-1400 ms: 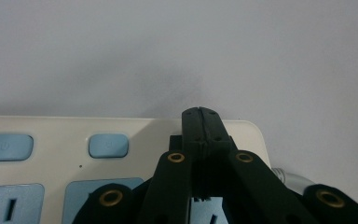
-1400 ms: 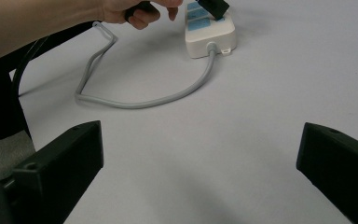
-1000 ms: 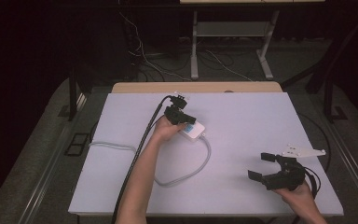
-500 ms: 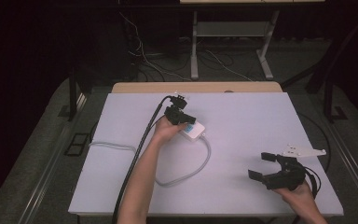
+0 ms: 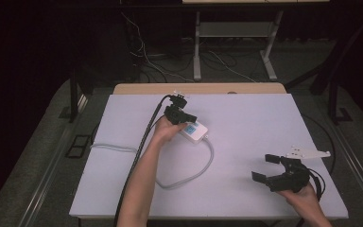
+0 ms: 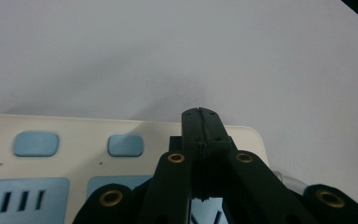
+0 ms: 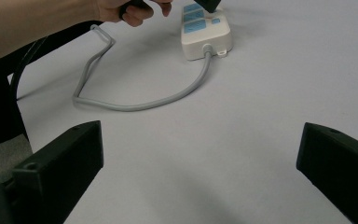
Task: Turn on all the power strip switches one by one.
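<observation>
The left hand-held gripper (image 5: 185, 117) has its jaws pressed together with nothing between them, tips poised over the white power strip (image 5: 194, 133) near its blue buttons; whether they touch it I cannot tell. The strip lies left of centre, toward the far side of the white tabletop (image 5: 264, 123), its grey cord (image 5: 196, 172) looping nearward. At the near right, the right hand-held gripper (image 5: 265, 168) hovers with jaws wide and empty.

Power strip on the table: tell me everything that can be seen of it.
The power strip is a white plastic block with pale blue socket faces and two blue buttons, lying flat near the middle of the white table. A grey cord leaves one end and loops toward the table's left edge. The left gripper, jaws shut, is poised over its top; contact cannot be told.
</observation>
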`<state>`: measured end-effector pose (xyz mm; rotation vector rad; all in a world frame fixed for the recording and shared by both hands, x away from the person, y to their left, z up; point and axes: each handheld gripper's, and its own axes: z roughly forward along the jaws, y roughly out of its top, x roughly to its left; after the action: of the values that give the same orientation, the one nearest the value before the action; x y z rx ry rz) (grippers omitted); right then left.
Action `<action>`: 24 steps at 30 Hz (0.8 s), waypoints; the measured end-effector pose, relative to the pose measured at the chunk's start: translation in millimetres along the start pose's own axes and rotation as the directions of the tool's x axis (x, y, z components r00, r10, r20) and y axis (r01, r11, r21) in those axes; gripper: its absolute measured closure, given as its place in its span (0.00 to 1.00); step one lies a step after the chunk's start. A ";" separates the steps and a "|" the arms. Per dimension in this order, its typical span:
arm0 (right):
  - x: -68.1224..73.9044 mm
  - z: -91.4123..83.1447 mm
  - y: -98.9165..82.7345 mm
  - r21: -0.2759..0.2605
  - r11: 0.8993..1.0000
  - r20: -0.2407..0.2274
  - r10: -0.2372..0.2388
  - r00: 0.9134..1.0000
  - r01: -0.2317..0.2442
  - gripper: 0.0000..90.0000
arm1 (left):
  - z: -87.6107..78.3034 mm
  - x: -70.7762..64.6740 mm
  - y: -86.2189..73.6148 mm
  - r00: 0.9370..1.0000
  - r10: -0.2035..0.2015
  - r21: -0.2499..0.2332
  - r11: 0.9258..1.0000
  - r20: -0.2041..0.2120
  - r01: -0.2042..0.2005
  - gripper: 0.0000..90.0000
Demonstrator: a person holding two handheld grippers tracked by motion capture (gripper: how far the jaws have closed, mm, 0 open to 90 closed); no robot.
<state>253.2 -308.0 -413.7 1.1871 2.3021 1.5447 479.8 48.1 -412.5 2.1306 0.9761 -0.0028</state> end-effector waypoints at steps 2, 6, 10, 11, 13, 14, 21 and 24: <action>0.4 0.1 0.0 0.001 1.000 0.001 0.000 1.000 0.000 0.01 | -3.4 1.7 0.1 1.000 -0.005 -0.006 1.000 -0.001 0.005 1.00; 0.1 0.3 -0.2 0.001 1.000 0.003 0.000 1.000 0.000 0.00 | -9.5 3.4 0.8 1.000 0.002 -0.008 1.000 -0.003 -0.002 1.00; -0.9 0.3 -0.2 -0.001 1.000 0.005 0.001 1.000 -0.001 0.00 | -16.5 4.0 2.6 1.000 0.009 -0.018 1.000 -0.009 -0.009 1.00; -0.9 0.4 -0.3 0.000 1.000 0.006 0.001 1.000 -0.001 0.00 | -19.8 5.5 3.2 1.000 0.008 -0.020 1.000 -0.014 -0.008 1.00; -0.7 0.5 -0.3 0.000 1.000 0.006 0.001 1.000 -0.001 0.00 | -22.5 7.2 3.6 1.000 0.007 -0.018 1.000 -0.026 -0.008 1.00; -0.5 0.5 -0.4 0.001 1.000 0.007 0.000 1.000 0.000 0.00 | -22.5 7.2 3.6 1.000 0.007 -0.018 1.000 -0.026 -0.008 1.00; -0.8 0.5 -0.7 0.001 1.000 0.011 -0.003 1.000 0.003 0.00 | -30.6 17.8 9.1 0.999 -0.020 -0.037 0.999 -0.049 0.018 1.00; -1.0 0.2 -0.8 0.002 1.000 0.012 0.002 1.000 -0.002 0.00 | -32.4 18.8 13.9 0.999 -0.015 -0.034 0.999 -0.053 0.013 1.00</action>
<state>253.5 -308.6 -414.7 1.1963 2.2957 1.5320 492.5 75.7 -386.4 2.1023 1.0151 0.0629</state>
